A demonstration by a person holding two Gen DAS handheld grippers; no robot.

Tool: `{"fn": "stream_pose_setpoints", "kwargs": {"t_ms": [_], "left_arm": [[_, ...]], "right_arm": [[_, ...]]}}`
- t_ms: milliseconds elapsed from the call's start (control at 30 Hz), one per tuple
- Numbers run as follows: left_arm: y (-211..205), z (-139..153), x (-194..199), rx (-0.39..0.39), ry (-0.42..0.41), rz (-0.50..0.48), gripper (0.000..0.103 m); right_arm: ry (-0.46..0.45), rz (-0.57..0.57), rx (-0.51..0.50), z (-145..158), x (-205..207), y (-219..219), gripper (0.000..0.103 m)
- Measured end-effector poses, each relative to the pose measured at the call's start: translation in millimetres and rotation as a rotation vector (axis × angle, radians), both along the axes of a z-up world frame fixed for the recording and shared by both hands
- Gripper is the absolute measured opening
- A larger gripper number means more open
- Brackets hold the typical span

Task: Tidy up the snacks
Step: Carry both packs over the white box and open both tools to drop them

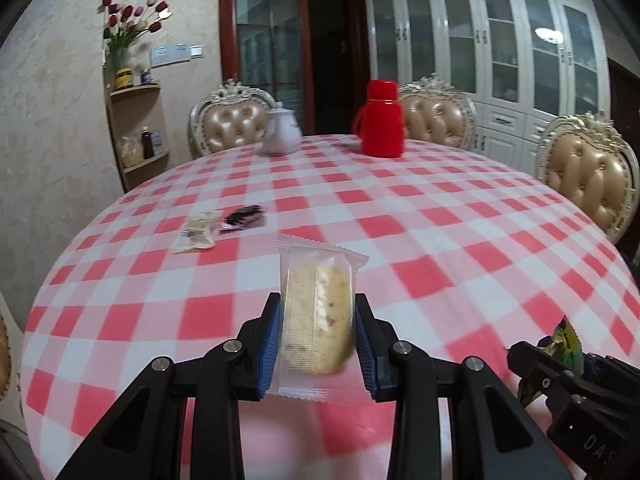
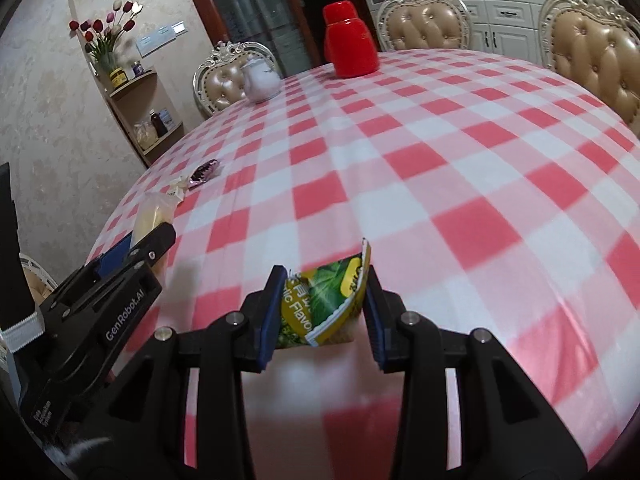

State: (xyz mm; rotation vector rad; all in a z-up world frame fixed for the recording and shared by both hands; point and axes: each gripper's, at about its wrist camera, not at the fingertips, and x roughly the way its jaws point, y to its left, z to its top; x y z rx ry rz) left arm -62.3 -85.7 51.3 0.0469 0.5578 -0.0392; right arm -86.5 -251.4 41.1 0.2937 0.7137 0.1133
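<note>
My left gripper (image 1: pixel 317 314) is shut on a clear-wrapped pale biscuit packet (image 1: pixel 318 316), held upright above the red-and-white checked tablecloth (image 1: pixel 440 248). My right gripper (image 2: pixel 326 280) is shut on a green and yellow snack packet (image 2: pixel 320 308), crumpled between the blue pads. In the right wrist view the left gripper (image 2: pixel 132 240) shows at the left edge with the biscuit packet (image 2: pixel 154 212). The right gripper's packet (image 1: pixel 568 344) shows at the lower right of the left wrist view. Two small snacks lie on the cloth at the left: a pale wrapped one (image 1: pixel 198 230) and a dark purple one (image 1: pixel 244 218).
A red thermos jug (image 1: pixel 382 120) and a white teapot (image 1: pixel 282 130) stand at the table's far side. Padded chairs (image 1: pixel 588 176) ring the far and right edges. A corner shelf (image 1: pixel 138 132) with jars and a vase of tulips stands by the left wall.
</note>
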Motion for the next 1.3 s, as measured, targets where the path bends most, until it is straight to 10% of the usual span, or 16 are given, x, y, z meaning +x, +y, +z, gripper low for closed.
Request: {"fn": "stream_pose_setpoints", "kwargs": {"t_ms": [1033,1300], "left_arm": [[-230,1,-142,0.078,0.013,-0.595,0.036],[-267,-5,-156,-0.115,0.233,-0.852,0.036]], "right_arm": [[-0.015,-0.404,-0.106,29,-161,-212,0.041],[0.074,-0.516,-0.175,21,-187,-264,0.041]]}}
